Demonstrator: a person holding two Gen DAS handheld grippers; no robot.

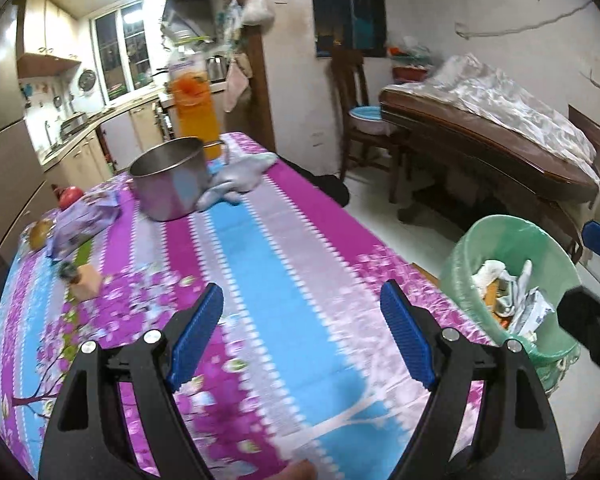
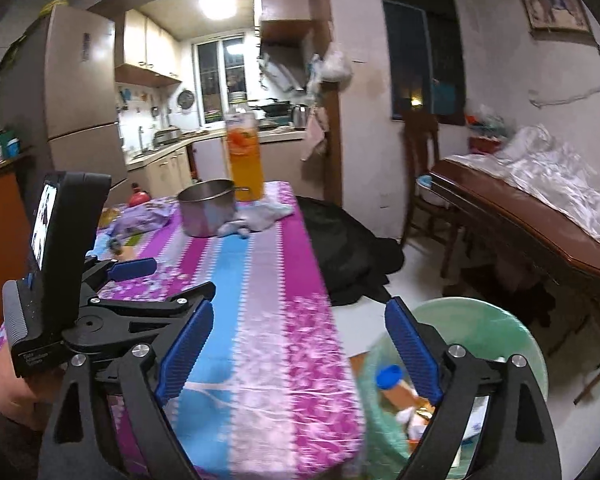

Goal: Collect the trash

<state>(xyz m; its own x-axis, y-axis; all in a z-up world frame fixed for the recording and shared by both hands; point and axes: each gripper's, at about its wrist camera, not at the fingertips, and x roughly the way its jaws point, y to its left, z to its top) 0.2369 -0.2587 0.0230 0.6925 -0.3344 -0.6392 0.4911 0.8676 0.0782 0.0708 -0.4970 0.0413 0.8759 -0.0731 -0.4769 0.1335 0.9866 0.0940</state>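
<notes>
A green trash bin (image 1: 472,248) stands on the floor at the table's right side, holding crumpled paper and wrappers (image 1: 516,300). It also shows in the right wrist view (image 2: 480,320) with a blue-capped bottle (image 2: 390,378) inside. My left gripper (image 1: 302,336) is open and empty over the near end of the flowered tablecloth (image 1: 260,264). My right gripper (image 2: 300,348) is open and empty, over the table's right edge and the bin. The left gripper shows in the right wrist view (image 2: 134,270) at the left. A purple wrapper (image 1: 84,220) lies at the table's left.
A steel pot (image 1: 172,184), a grey cloth (image 1: 240,178) and an orange juice bottle (image 1: 194,108) stand at the table's far end. A red object (image 1: 70,196), a fruit (image 1: 40,234) and a small block (image 1: 86,282) lie at the left. A dark wooden table (image 1: 500,148) stands right.
</notes>
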